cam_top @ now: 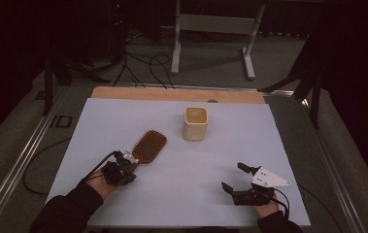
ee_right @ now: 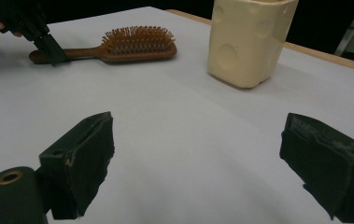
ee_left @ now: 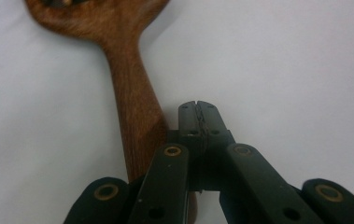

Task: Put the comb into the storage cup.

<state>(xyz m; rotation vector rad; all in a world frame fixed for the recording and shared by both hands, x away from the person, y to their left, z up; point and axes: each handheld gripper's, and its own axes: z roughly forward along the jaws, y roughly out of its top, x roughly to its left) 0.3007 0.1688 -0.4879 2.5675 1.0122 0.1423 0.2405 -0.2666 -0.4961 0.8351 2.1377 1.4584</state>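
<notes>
The wooden hairbrush [cam_top: 147, 146] lies flat on the white tabletop [cam_top: 181, 189], handle toward the person — seemingly laid for an easy pick; the left hand-held gripper [ee_left: 197, 112] sits pressed together, empty, just beside that handle. The right hand-held gripper [ee_right: 198, 158] hangs spread wide; its view alone shows upturned bristles and the cream cup's [ee_right: 249, 42] dimpled side.

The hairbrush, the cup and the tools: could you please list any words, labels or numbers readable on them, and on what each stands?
None can be read.
Wooden hairbrush: no mark visible.
Cream cup: plain, only round dimples.
Left tool and right tool: no lettering.
Dark mark on the floor left of the table: too blurred to read.
</notes>
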